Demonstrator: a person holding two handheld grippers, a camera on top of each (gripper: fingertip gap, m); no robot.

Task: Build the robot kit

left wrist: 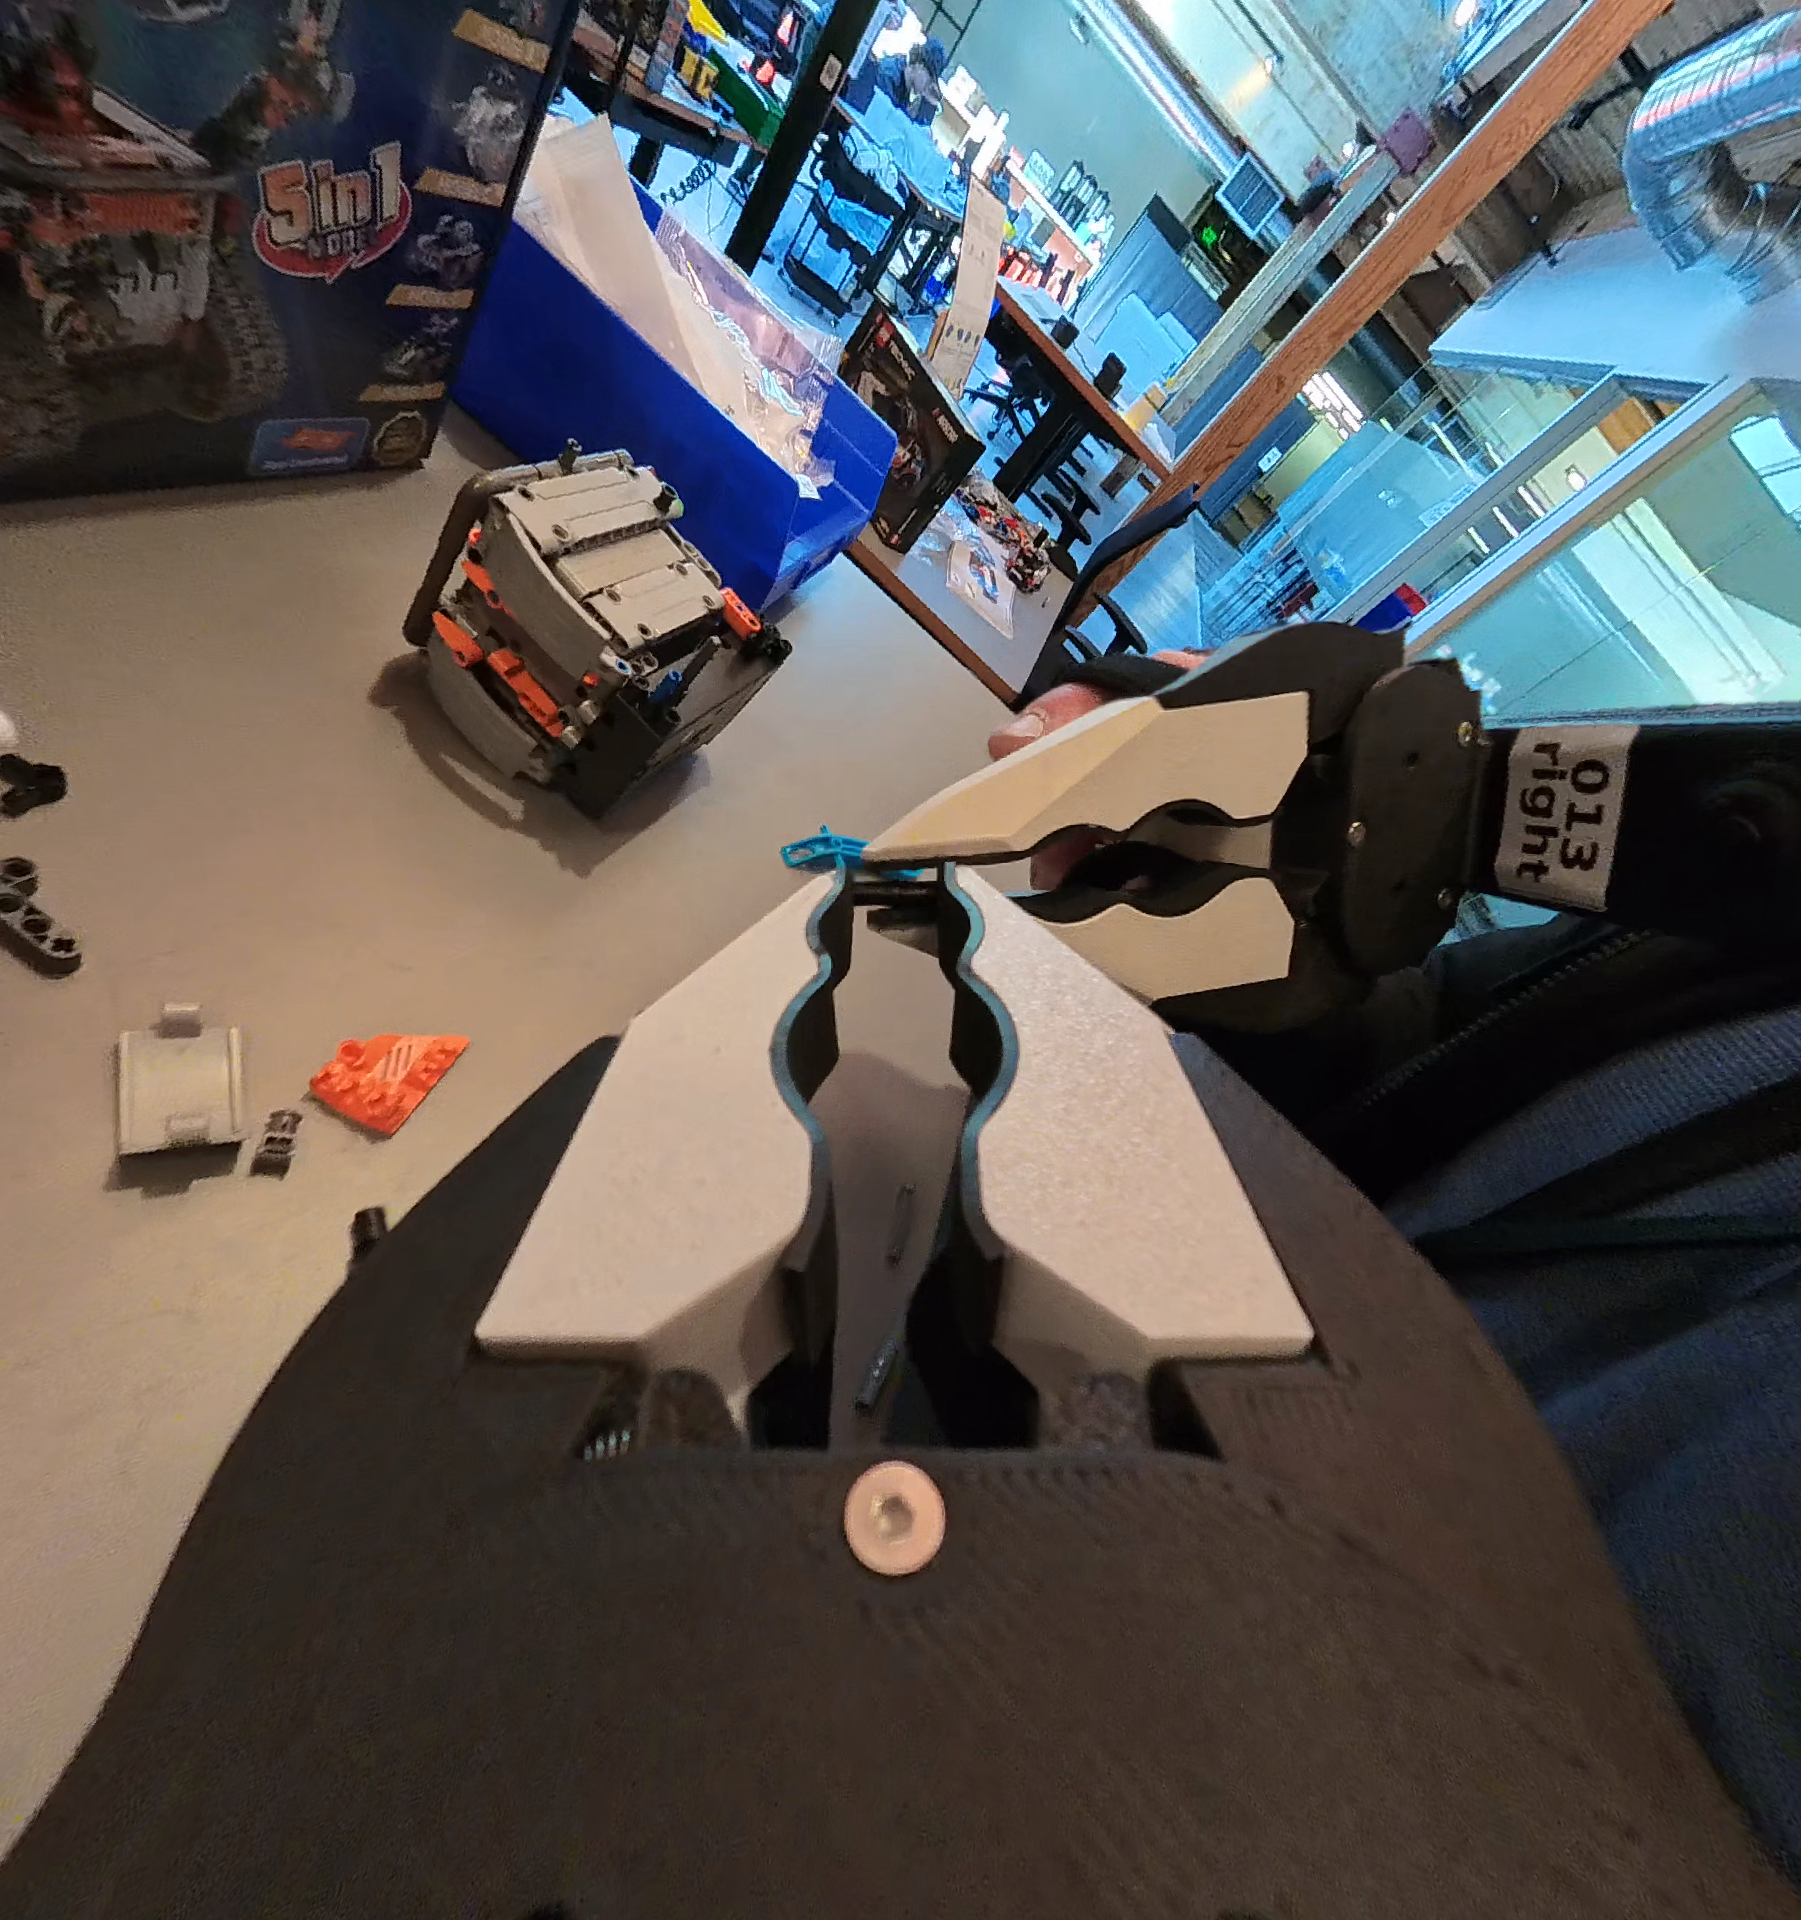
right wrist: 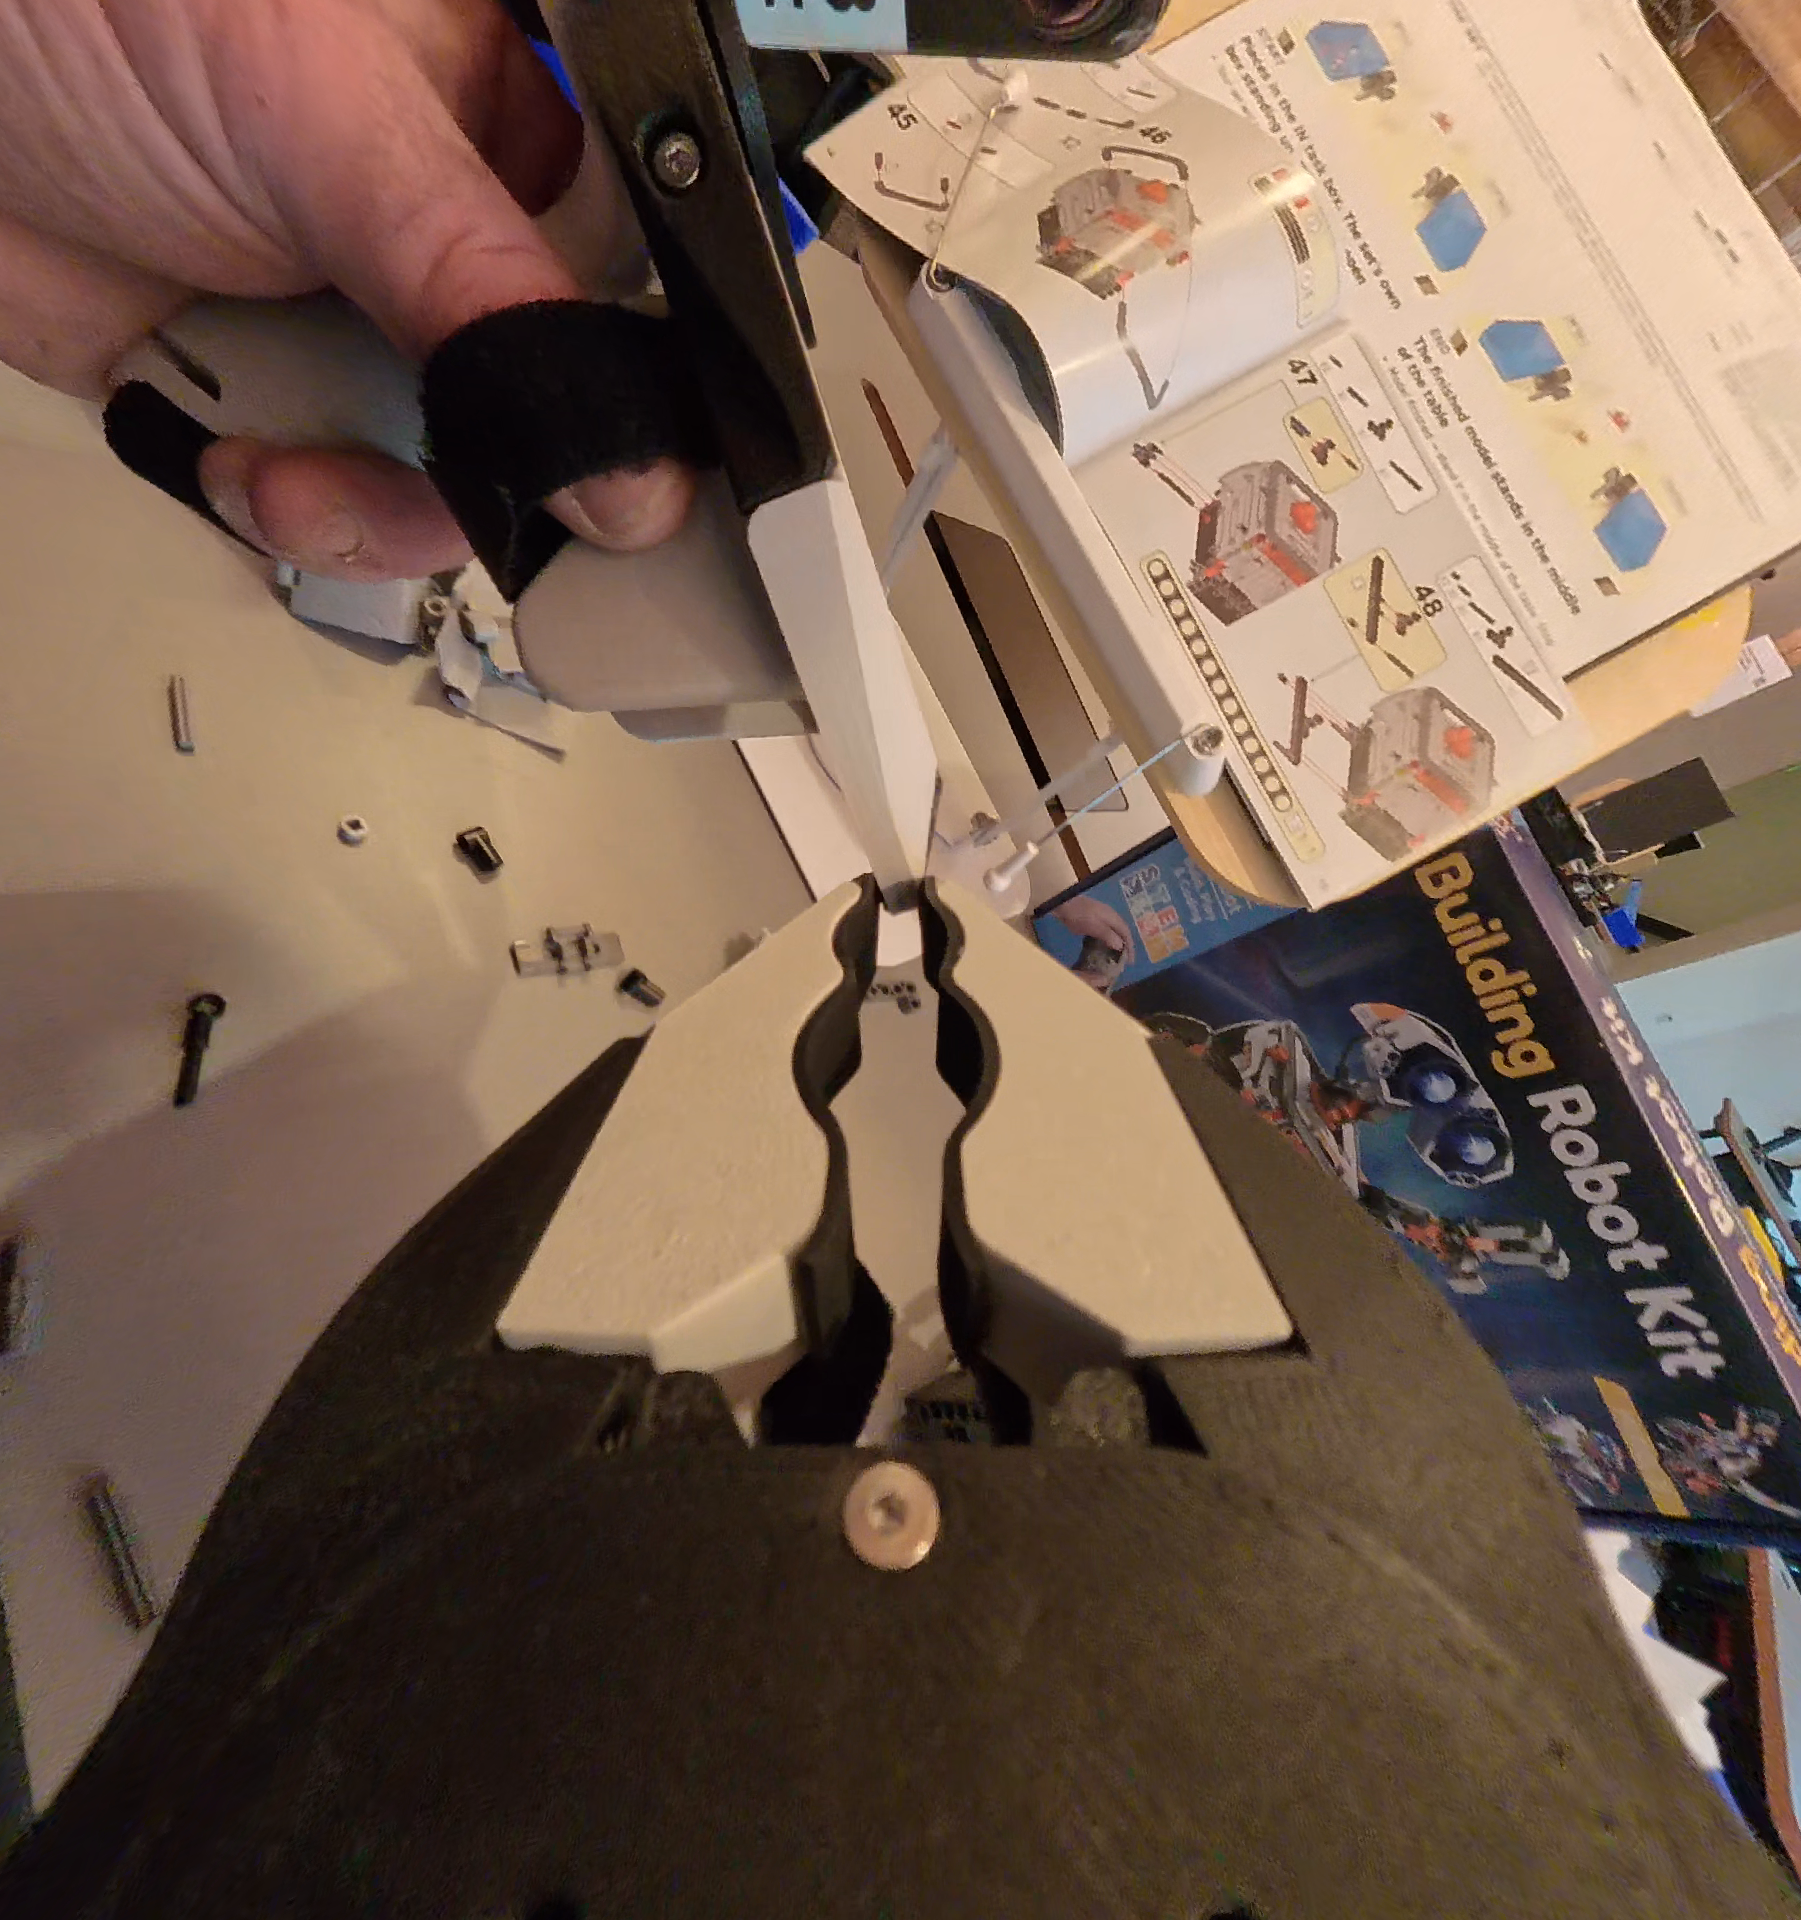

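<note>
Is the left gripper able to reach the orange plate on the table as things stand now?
Probably yes, but not at once. The left gripper is shut on a small black piece at its tips, met by the right gripper. The path to the orange plate looks free.

The left gripper [left wrist: 891, 883], white wedge-shaped fingers on a black printed body, has its tips drawn close around a small dark piece, with a narrow gap between them. The right gripper [left wrist: 870, 854], of the same build, comes in from the side, its tips pressed together on a small turquoise plastic part just above the left gripper's tips. In the right wrist view, a bare hand [right wrist: 283, 270] grips the left gripper's handle, fingers [right wrist: 615, 509] under black fabric straps.
</note>
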